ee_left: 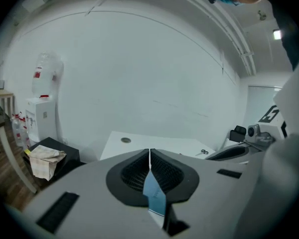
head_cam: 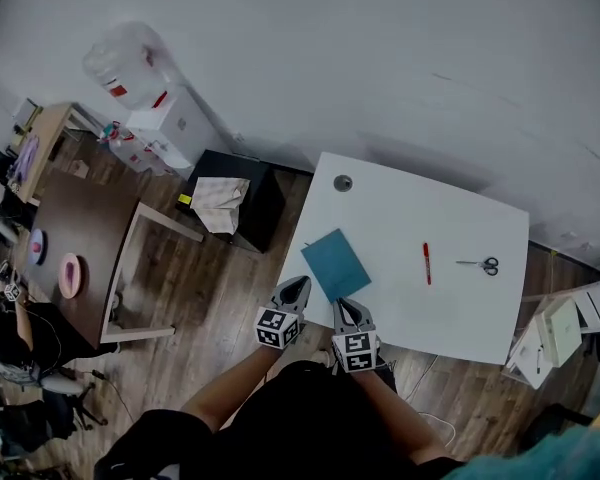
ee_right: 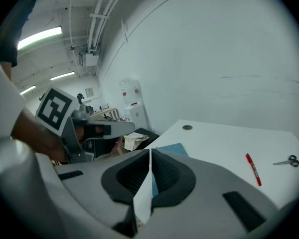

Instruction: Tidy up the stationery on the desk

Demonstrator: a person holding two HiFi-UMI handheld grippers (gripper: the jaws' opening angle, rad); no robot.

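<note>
While the left gripper (head_cam: 298,284) and right gripper (head_cam: 346,306) are squeezed shut on nothing, the counter (head_cam: 400,218) holds one blue notebook (head_cam: 335,264), one red pen (head_cam: 427,263) and one scissors (head_cam: 483,264).

No word, number or brand legible anywhere. On the cubes of the left tongs (head_cam: 297,288) and the right tongs (head_cam: 346,308), only black-and-white square markers: coded patterns, not letters. Red label on the water bottle (head_cam: 120,63) and red marks on the dispenser (head_cam: 176,124) beneath it — too small and blurred to read. Nothing printed to be made out on the desk (head_cam: 450,288) either.
</note>
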